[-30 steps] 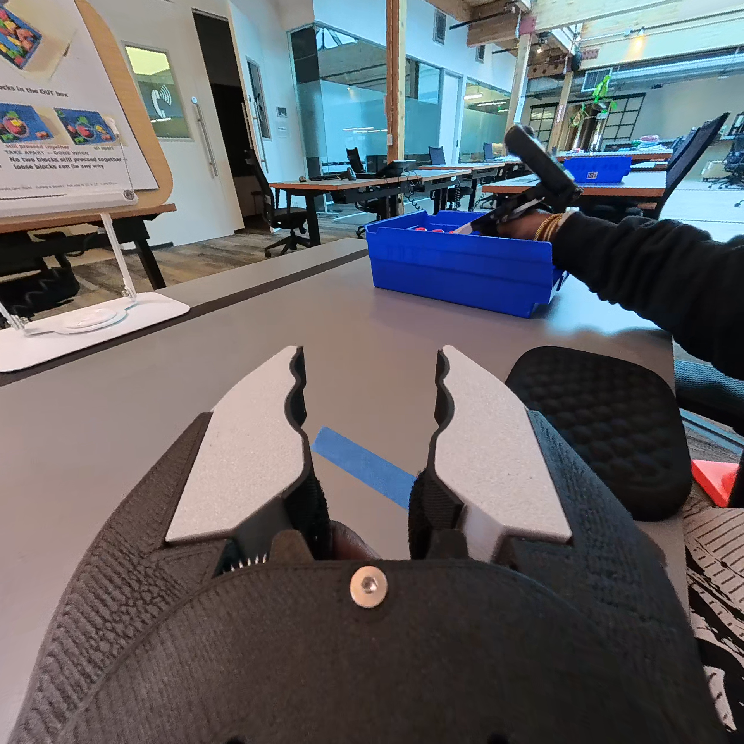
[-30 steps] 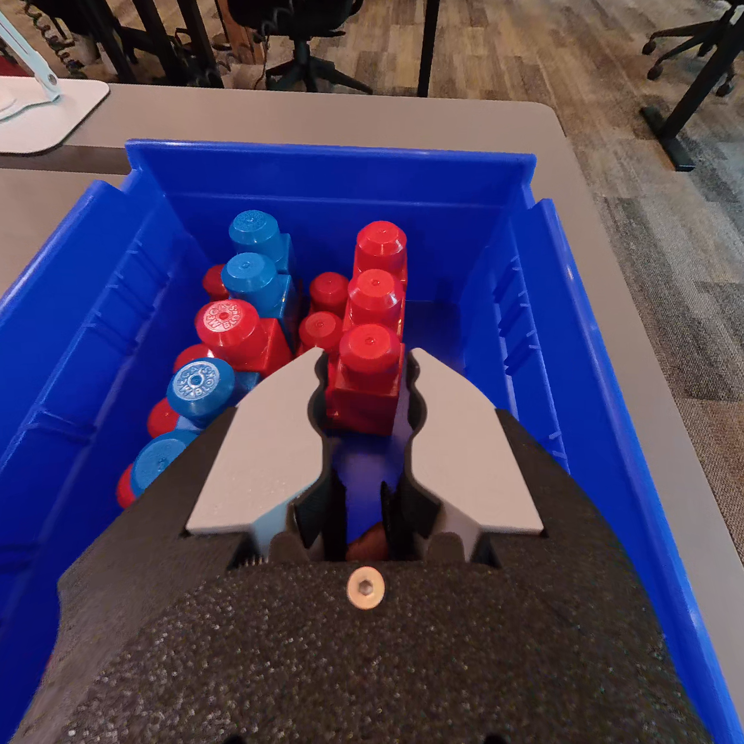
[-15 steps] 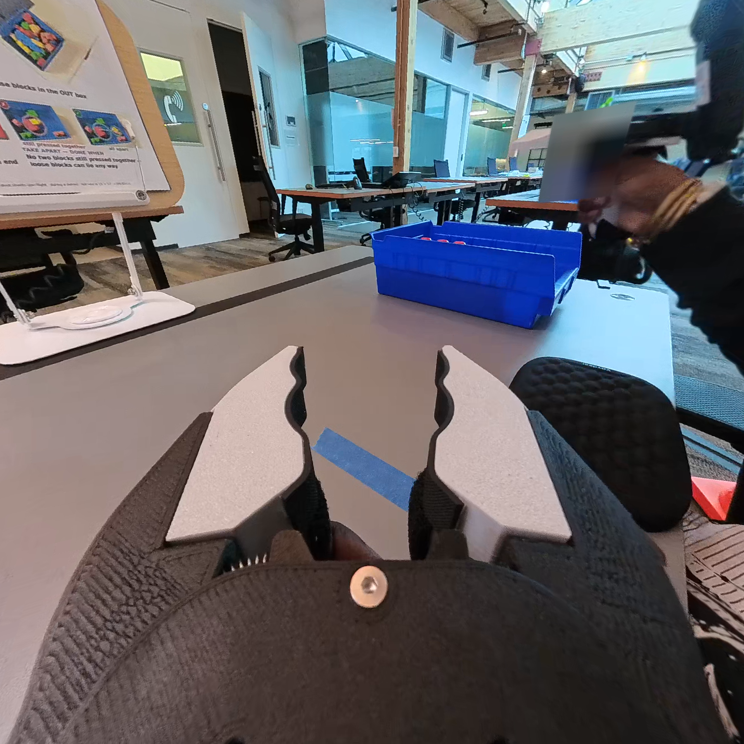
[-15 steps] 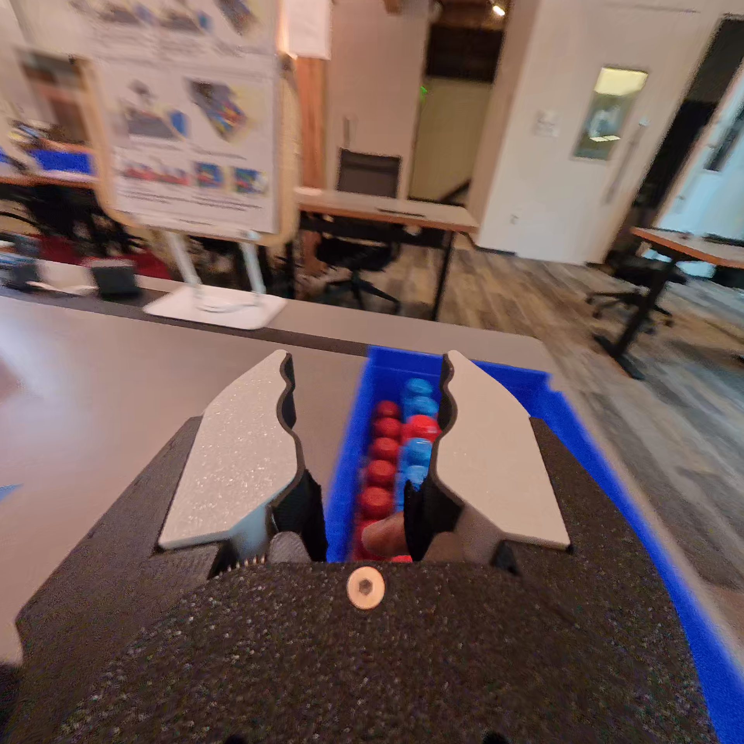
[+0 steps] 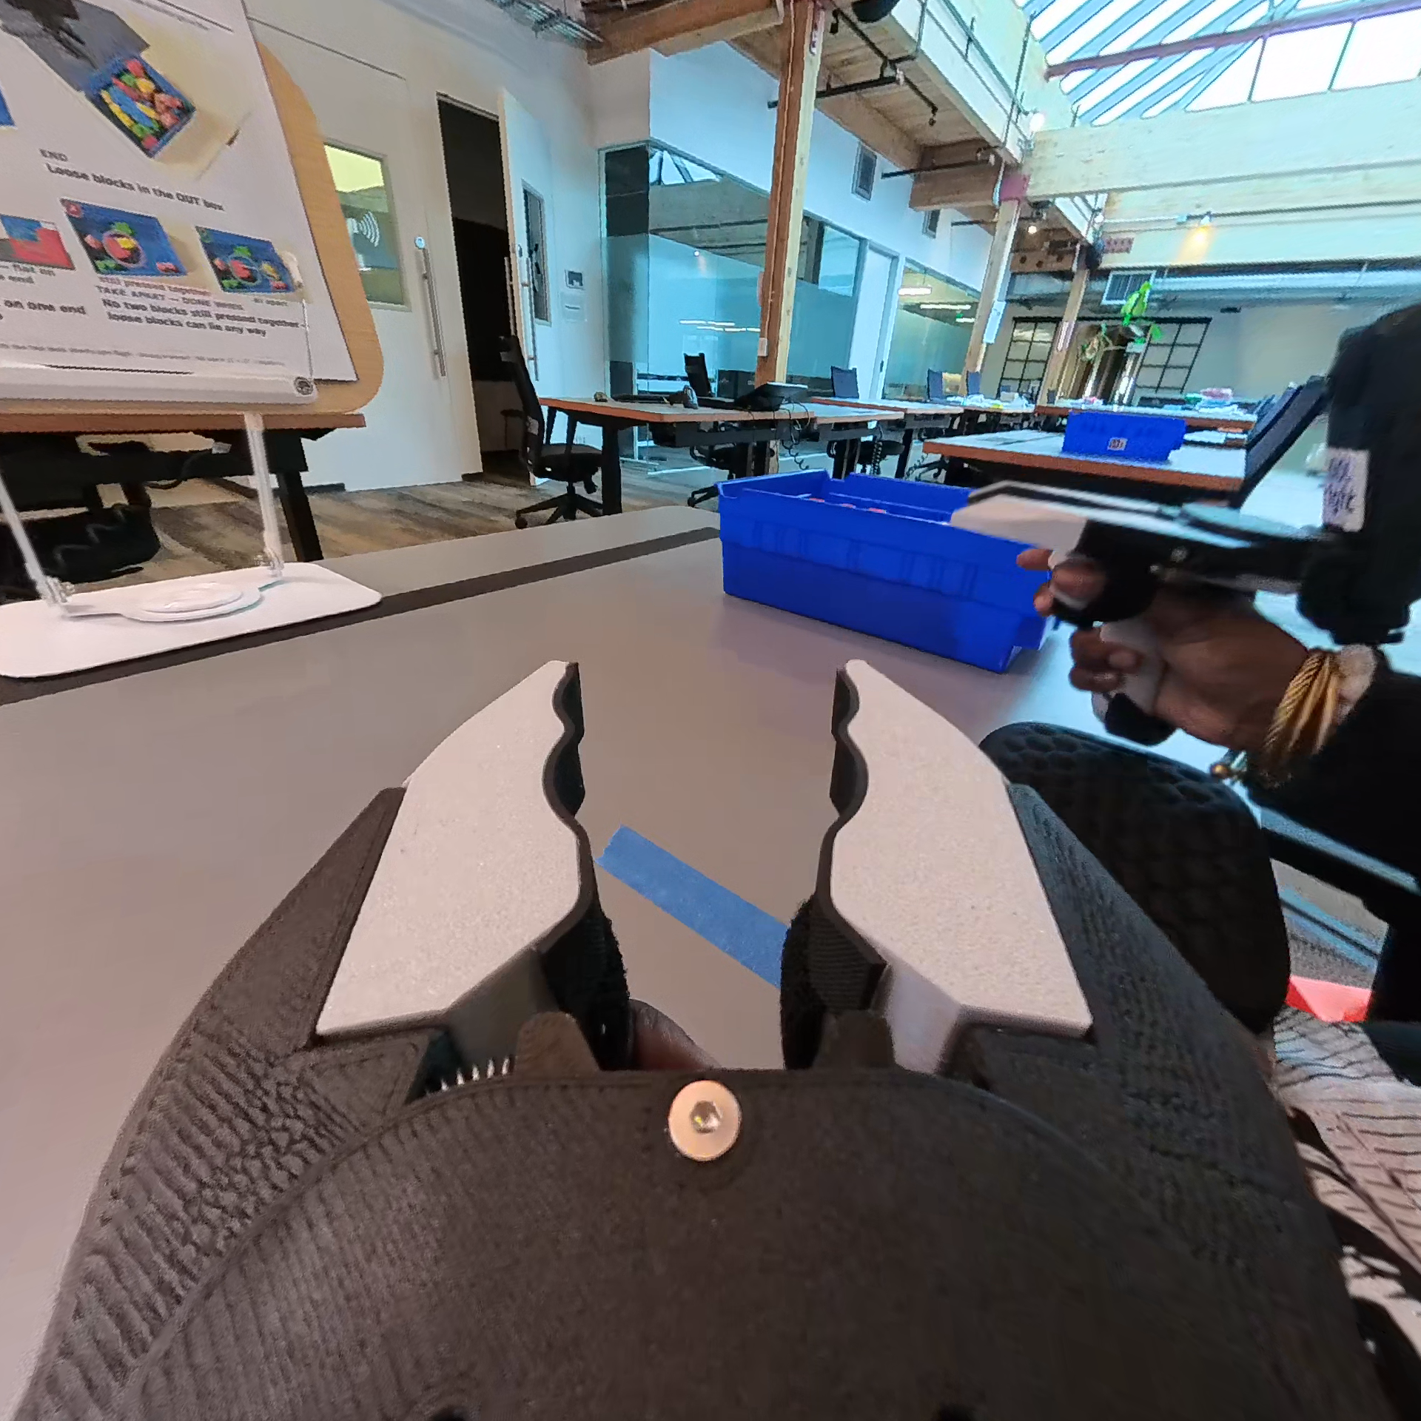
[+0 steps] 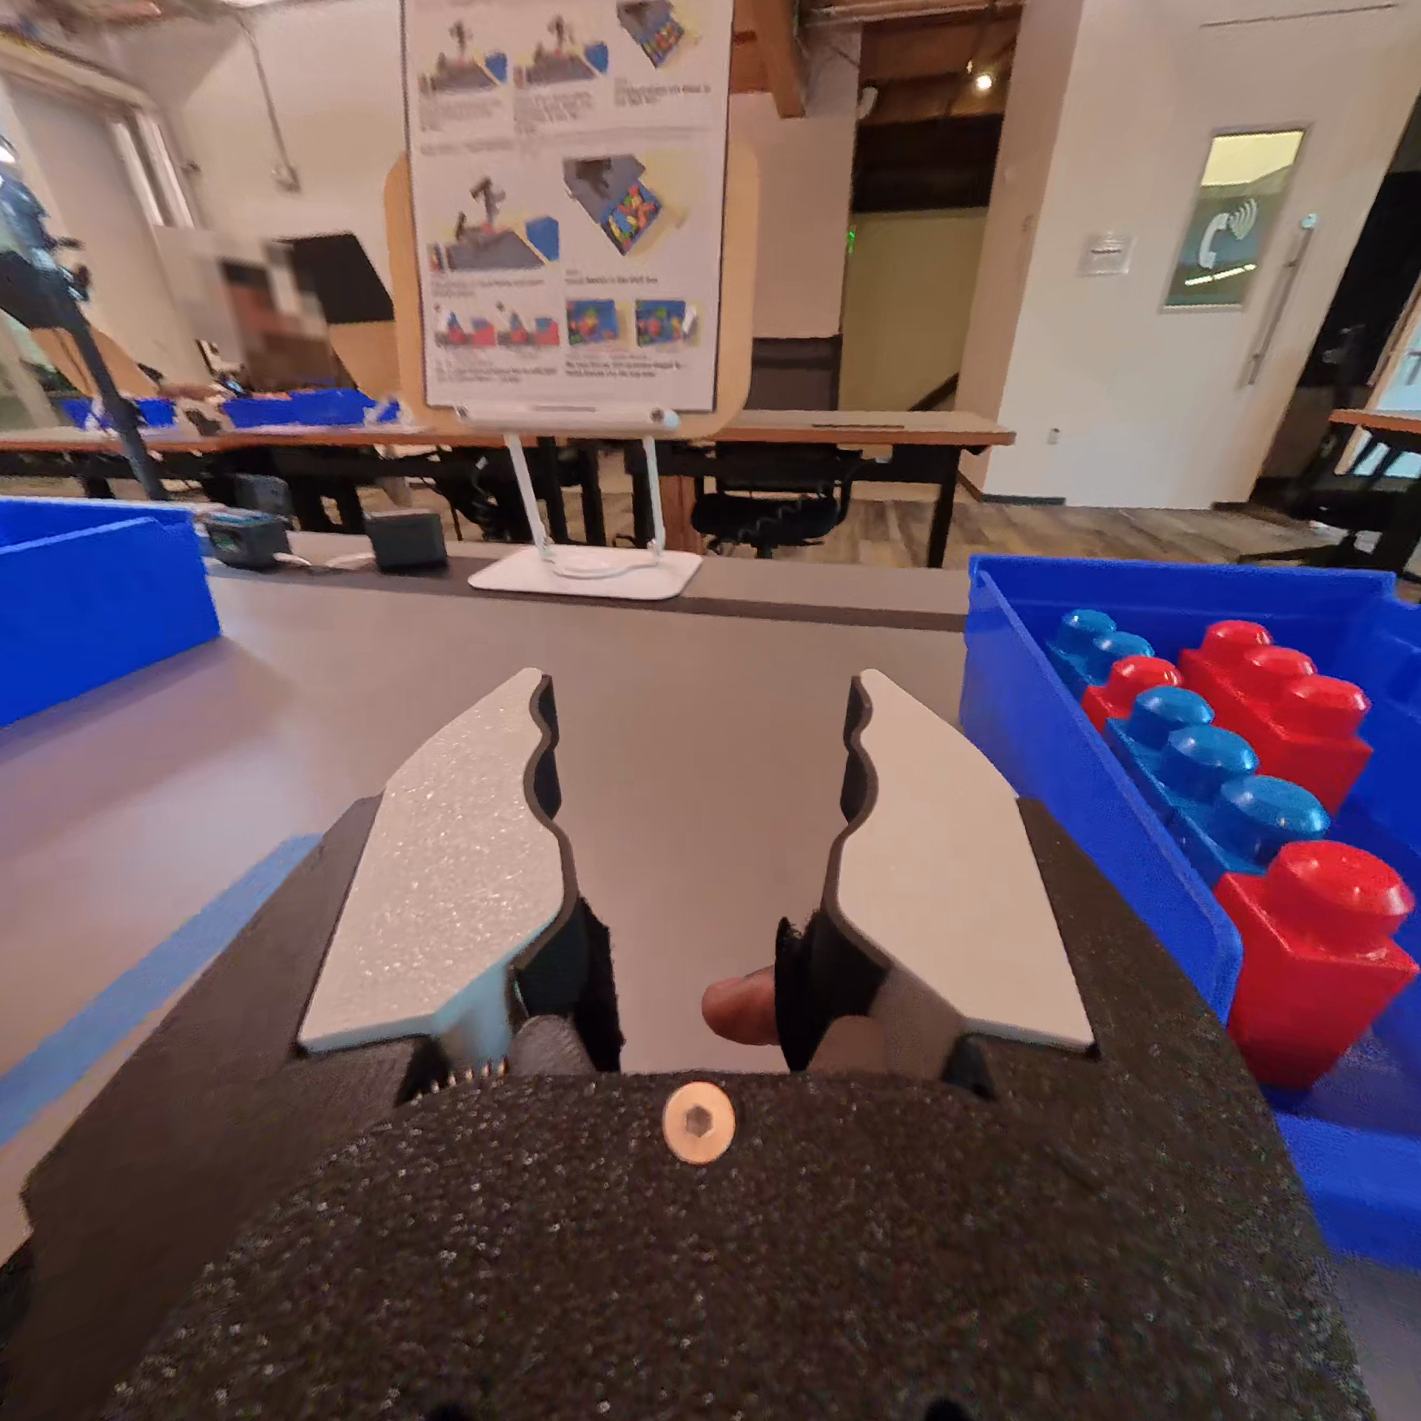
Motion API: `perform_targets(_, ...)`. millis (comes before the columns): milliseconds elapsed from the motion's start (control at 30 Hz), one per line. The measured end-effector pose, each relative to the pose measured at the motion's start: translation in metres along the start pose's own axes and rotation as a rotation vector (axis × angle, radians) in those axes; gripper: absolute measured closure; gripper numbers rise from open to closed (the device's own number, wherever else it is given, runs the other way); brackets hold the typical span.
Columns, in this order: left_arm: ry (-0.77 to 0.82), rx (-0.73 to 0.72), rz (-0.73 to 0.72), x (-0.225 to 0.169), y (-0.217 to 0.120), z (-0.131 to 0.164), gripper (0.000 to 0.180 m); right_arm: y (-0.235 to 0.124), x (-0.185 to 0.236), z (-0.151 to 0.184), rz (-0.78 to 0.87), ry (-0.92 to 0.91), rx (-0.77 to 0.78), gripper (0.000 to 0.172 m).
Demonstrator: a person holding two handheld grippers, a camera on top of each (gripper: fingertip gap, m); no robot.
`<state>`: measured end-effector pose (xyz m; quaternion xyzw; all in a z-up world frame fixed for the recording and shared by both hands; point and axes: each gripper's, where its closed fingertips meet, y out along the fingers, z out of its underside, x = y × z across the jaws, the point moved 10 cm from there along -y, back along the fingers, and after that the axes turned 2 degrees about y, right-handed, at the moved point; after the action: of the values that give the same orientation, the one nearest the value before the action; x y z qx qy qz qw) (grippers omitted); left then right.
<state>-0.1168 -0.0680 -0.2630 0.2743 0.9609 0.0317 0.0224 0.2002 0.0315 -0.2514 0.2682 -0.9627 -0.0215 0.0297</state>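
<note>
My left gripper (image 5: 706, 684) is open and empty, low over the grey table (image 5: 231, 769), with a strip of blue tape (image 5: 692, 900) on the table between its fingers. My right gripper (image 6: 700, 692) is open and empty over bare table, just left of a blue bin (image 6: 1076, 777). The bin holds red blocks (image 6: 1322, 953) and blue blocks (image 6: 1215, 777) with round studs. In the left wrist view the same bin (image 5: 869, 577) sits far right, and the right gripper (image 5: 1023, 523) shows beside it, held by a hand (image 5: 1199, 677).
A white stand (image 6: 584, 573) with an instruction sheet (image 6: 569, 200) stands at the table's far edge. A second blue bin (image 6: 92, 607) is at the left. A black padded chair back (image 5: 1153, 861) is at the table's right edge. Blue tape (image 6: 154, 969) runs along the left.
My right gripper opened, letting go of the red block in the bin, then lifted out and swung left to level over the table. My left gripper stayed in place, open.
</note>
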Motion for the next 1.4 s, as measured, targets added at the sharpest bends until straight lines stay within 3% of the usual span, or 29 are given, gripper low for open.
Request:
perform_targets(300,-0.035,0.004,-0.063,0.004,-0.001,0.0,0.096,0.005,0.003,0.012,0.053,-0.02,0.041,0.088)
perform_targets(533,-0.056,0.012,-0.151,0.008,0.0,-0.001,0.083,0.01,0.001,0.015,0.044,0.004,0.108,0.065)
perform_targets(567,-0.049,0.022,-0.179,0.008,0.001,-0.001,0.077,0.011,0.001,0.015,0.046,0.003,0.115,0.061)
perform_targets(667,-0.042,0.053,-0.347,0.011,0.002,-0.002,0.039,0.013,-0.001,0.015,0.07,0.013,0.139,0.046)
perform_targets(800,-0.002,0.069,-0.49,0.012,-0.006,-0.005,0.035,0.017,-0.003,0.018,0.104,0.018,0.17,0.024)
perform_targets(1067,0.026,0.026,-0.529,0.011,-0.016,-0.005,0.035,0.012,0.009,0.017,0.096,-0.104,0.104,0.026)
perform_targets(1400,0.061,0.023,-0.533,0.008,-0.017,-0.005,0.035,0.006,0.009,0.016,0.084,-0.089,0.044,0.037)
